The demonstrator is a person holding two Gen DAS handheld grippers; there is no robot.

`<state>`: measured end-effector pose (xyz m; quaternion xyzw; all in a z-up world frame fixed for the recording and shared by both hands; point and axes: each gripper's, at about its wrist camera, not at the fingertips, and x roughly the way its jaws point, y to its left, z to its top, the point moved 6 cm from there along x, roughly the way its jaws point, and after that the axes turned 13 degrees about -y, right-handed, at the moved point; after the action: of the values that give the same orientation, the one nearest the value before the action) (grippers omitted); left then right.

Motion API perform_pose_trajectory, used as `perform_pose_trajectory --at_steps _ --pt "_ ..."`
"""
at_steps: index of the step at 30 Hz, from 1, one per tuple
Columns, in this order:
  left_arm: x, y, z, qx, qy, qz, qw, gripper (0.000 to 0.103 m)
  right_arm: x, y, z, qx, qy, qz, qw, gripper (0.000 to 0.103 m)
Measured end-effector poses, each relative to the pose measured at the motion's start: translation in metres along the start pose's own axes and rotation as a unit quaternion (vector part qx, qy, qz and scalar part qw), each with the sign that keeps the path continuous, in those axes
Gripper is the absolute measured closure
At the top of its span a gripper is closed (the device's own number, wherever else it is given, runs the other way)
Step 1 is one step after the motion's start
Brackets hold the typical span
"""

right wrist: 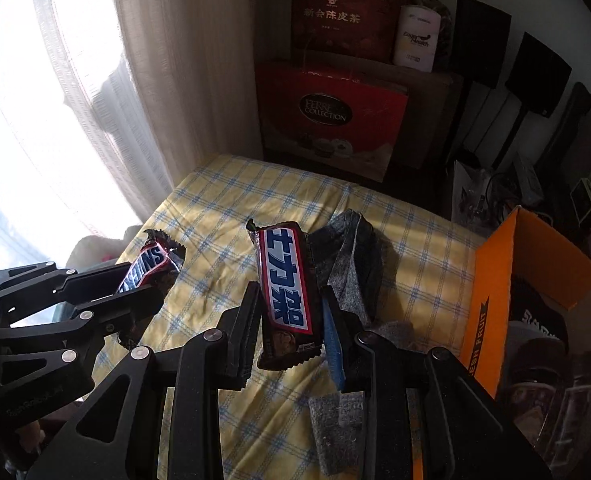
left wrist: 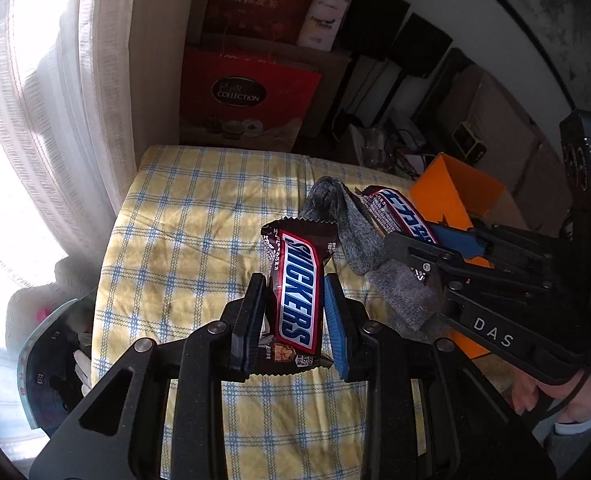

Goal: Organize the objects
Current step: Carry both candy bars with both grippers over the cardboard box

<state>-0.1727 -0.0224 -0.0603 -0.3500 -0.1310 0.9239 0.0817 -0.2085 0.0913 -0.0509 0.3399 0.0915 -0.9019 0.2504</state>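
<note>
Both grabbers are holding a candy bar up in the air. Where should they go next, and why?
Probably over to the orange box on the right. The left gripper and the right gripper each pinch a Snickers bar above the checked cloth, and the box stands open. The right gripper is nearer, so it likely goes first, passing over the grey sock.

- Left gripper point(left wrist: 293, 312): pads clamped on both sides of a Snickers bar point(left wrist: 297, 290), held clear above the yellow checked cloth point(left wrist: 199, 216).
- Right gripper point(left wrist: 423, 242), at frame right, grips a second bar point(left wrist: 391, 208).
- Grey sock point(left wrist: 355, 236) lies on the cloth between them.
- Orange box point(left wrist: 451, 188) behind, open.
</note>
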Motion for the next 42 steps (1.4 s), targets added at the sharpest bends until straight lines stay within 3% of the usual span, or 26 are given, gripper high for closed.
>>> perform_pose_trajectory --at_steps 5,13,31,42 --pt "0.002 -0.048 0.008 0.018 0.0 -0.026 0.9995 0.076 -0.032 -0.042 -0.003 0.018 -0.008 -0.031 0.999 0.074" --pt "0.008 -0.106 0.013 0.052 0.001 -0.032 0.9981 0.076 -0.071 -0.086 -0.01 0.063 -0.026 -0.067 0.995 0.074" --pt "0.019 -0.194 0.013 0.109 0.0 -0.041 0.9932 0.076 -0.129 -0.157 -0.037 0.117 -0.053 -0.132 0.983 0.074" --pt "0.042 -0.238 -0.007 0.129 0.012 -0.049 0.9903 0.076 -0.15 -0.208 -0.064 0.158 -0.058 -0.156 0.973 0.074"
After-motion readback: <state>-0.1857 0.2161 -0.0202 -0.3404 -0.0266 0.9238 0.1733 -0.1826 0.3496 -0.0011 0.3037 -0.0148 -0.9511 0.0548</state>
